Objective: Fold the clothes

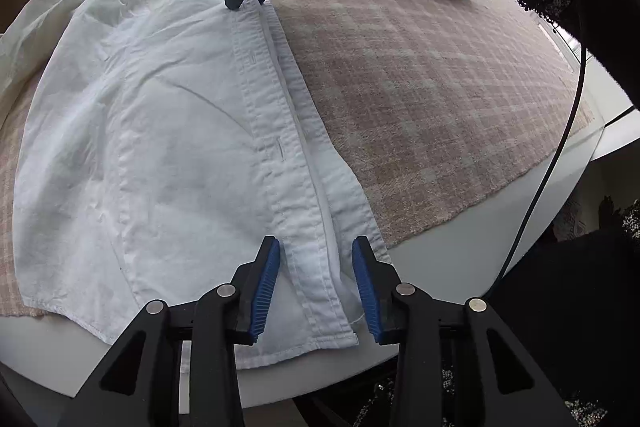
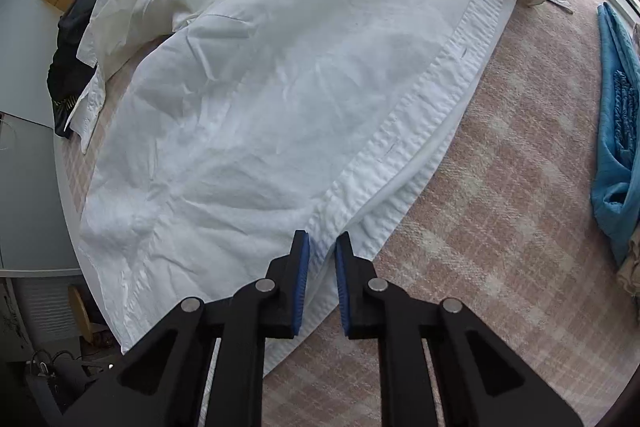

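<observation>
Gripping the white shirt [image 1: 168,131] by its button placket [image 1: 296,211] on the plaid blanket [image 1: 432,99]: your right gripper [image 2: 322,263] pinches it, your left gripper [image 1: 316,283] straddles it, not yet clamped. Next, close left, then lift both together to fold.

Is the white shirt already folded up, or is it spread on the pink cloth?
Mostly spread. The white shirt lies flat and open on the checked pink cloth, front placket along one edge, a sleeve bunched at the far side; no compact fold yet.
</observation>
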